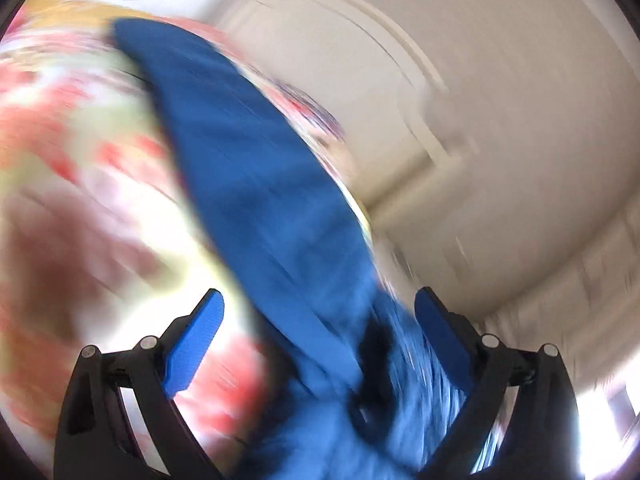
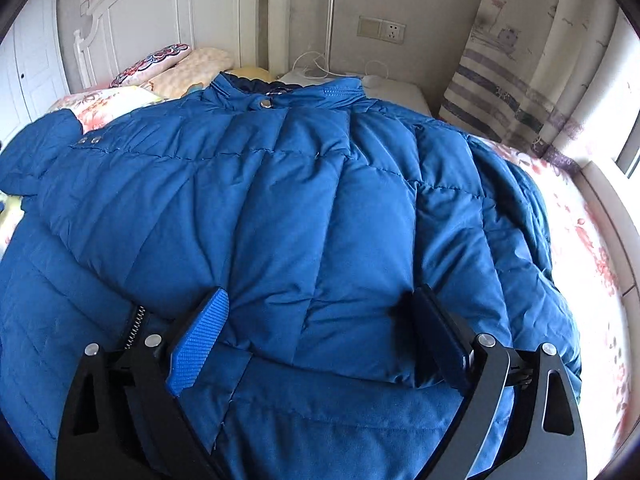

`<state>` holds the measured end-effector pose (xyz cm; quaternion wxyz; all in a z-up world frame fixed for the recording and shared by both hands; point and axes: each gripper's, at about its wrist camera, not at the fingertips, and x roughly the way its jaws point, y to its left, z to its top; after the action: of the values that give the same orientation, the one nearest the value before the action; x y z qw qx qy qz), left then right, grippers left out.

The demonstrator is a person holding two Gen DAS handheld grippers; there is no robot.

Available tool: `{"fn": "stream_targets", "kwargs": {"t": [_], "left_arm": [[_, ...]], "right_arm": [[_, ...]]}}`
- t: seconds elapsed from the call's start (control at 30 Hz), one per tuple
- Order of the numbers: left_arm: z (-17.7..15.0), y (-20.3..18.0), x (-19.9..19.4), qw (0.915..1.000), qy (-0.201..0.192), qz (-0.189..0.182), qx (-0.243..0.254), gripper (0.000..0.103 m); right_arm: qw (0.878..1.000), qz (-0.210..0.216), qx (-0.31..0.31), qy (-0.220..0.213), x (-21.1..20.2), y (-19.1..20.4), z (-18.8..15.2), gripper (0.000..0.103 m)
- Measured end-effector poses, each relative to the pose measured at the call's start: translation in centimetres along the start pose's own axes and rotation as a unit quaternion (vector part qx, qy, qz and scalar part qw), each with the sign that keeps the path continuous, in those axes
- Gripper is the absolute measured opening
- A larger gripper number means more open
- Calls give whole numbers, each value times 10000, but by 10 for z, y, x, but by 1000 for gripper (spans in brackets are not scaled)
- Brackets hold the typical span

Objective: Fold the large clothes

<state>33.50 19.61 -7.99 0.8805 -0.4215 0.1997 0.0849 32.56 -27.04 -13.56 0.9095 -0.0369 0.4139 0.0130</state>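
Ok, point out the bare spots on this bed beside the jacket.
Free: the floral bedsheet strip between the puffy blue quilted jacket and the window-side edge. Crowded: the headboard end, where pillows meet the collar, and the middle, covered by the jacket.

Jacket: spread on bed, collar twd headboard.
Pillows: behind jacket, left.
Wall socket: above collar, right.

Puffer jacket: solid blue. Bedsheet, at 3 o'clock: white, red floral print. Curtain, at 1 o'clock: cream, purple-grey stripes.
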Motion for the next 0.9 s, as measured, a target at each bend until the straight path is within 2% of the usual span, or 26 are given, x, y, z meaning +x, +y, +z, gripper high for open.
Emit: {"fn": "stream_targets", "kwargs": {"t": [0.13, 0.27, 0.3, 0.33, 0.37, 0.4, 0.47, 0.53, 0.6, 0.67, 0.73, 0.8, 0.83, 0.9], "left_arm": [[58, 37, 1, 9967, -286, 588, -473, 96], [110, 60, 14, 9947, -299, 882, -439, 94], [123, 66, 20, 9952, -206, 828, -476, 89], [130, 70, 24, 9957, -135, 766, -509, 65], [139, 75, 31, 9967, 67, 568, -579, 46], [143, 75, 36, 9967, 283, 476, -593, 17], [144, 59, 32, 9973, 243, 664, -177, 8], [134, 27, 18, 9975, -19, 505, 489, 4], [113, -12, 4, 9930, -157, 196, 1150, 4], [84, -52, -9, 9854, -132, -245, 1682, 4], [41, -101, -14, 9676, 156, -789, 2392, 4], [-1, -135, -15, 9458, 514, -1231, 2962, 4], [-32, -154, -15, 9277, 799, -1499, 3325, 4], [-78, -175, -11, 9001, 1267, -1683, 3813, 4]], "right_arm": [[10000, 13, 6, 8, 0, -2, 1, 89], [10000, 23, 13, 9, -1, 0, 1, 89], [10000, 28, 16, 12, -1, 1, 1, 90], [10000, 39, 21, 13, -1, 1, 1, 90], [10000, 46, 26, 12, -1, 0, 1, 90], [10000, 52, 29, 11, -1, 0, 1, 90], [10000, 54, 30, 14, -1, 0, 1, 90], [10000, 54, 33, 13, -1, 0, 1, 90], [10000, 68, 40, 12, -1, 0, 1, 90], [10000, 75, 44, 9, -1, 0, 1, 90], [10000, 72, 43, 12, -1, 0, 1, 90], [10000, 80, 50, 12, -1, 0, 1, 90], [9999, 91, 56, 12, -1, 0, 1, 90], [9999, 112, 69, 14, -1, -1, 1, 90]]}}
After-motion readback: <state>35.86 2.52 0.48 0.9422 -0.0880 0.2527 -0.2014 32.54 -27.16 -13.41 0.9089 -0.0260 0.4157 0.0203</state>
